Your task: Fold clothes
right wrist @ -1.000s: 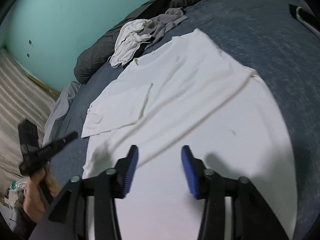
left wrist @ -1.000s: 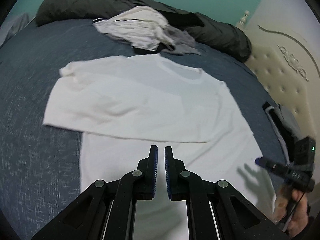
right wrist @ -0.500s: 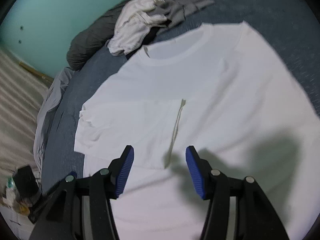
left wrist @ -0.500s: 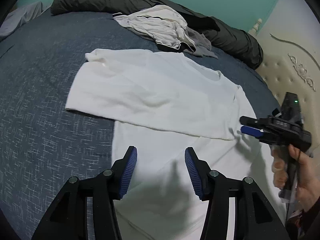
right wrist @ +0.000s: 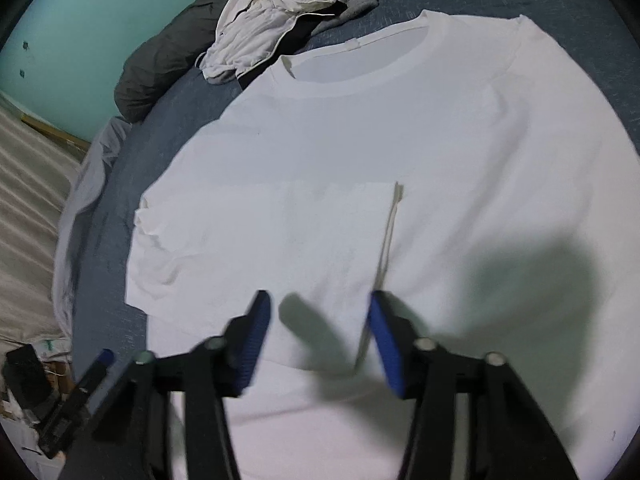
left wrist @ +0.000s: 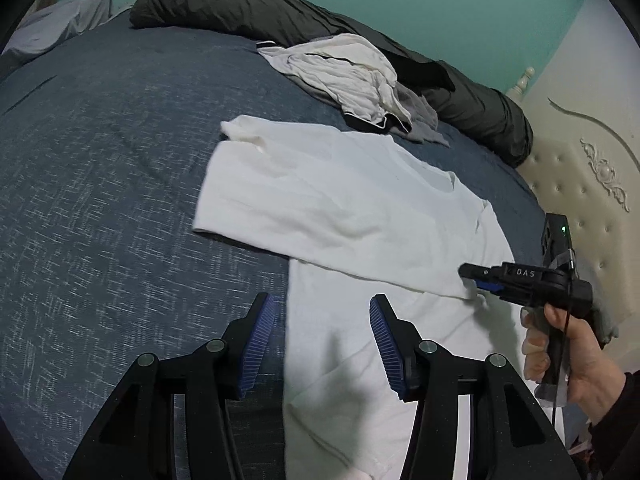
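White T-shirt (right wrist: 400,140) spread flat on blue bed (left wrist: 100,200), one sleeve folded across its chest; body folds remaining. Left gripper (left wrist: 322,336) spread, empty, above shirt's side edge; right gripper (right wrist: 316,336) closing over folded sleeve's hem, gripping nothing yet

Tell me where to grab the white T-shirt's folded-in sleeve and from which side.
Probably the cuff hem of the sleeve, approached from the shirt's unfolded side: it is a free edge casting a shadow; the rest lies flat on the T-shirt.

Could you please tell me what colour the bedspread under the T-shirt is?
The bedspread is dark blue with fine pale flecks, clearest in the left wrist view.
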Demonstrator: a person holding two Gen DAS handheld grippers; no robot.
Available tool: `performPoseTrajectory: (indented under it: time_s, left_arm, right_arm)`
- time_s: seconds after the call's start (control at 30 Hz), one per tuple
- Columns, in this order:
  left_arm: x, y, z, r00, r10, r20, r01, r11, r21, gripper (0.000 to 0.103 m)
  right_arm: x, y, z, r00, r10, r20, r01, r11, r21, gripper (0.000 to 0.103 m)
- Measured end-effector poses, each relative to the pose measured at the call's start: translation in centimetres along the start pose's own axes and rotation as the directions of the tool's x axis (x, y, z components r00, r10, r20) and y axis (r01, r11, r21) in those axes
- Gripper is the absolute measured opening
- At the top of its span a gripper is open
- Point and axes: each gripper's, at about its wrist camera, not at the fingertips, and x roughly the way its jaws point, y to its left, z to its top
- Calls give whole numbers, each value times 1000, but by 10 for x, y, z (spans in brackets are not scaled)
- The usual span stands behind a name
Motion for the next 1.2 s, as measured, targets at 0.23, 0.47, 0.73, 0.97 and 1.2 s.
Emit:
performPoseTrajectory:
  time_s: [0.23,0.47,0.73,0.97,1.2]
  left_arm:
    - [-7,13,3,1000,10,13,-9,1000,-27,54]
    - [-13,21,4,1000,11,23,-10,999,-54,54]
    - [-11,12,0,1000,12,6,-12,1000,-27,54]
    - [0,-3,-2,999,16,-35,-15,1000,16,54]
    - [16,-15,2,997,50,-58,-45,996,82,54]
  right_arm:
    - [-21,16,-4,997,-44,58,48,996,-69,5]
    - [-82,41,-4,986,-20,163,44,988,-146,4]
    - [-197,28,-31,948,-20,317,71,986,-148,4]
    - [-238,-44,-91,937,-134,322,145,989,-13,4]
    - [-214,-74,-120,952,-136,274,126,991,51,4]
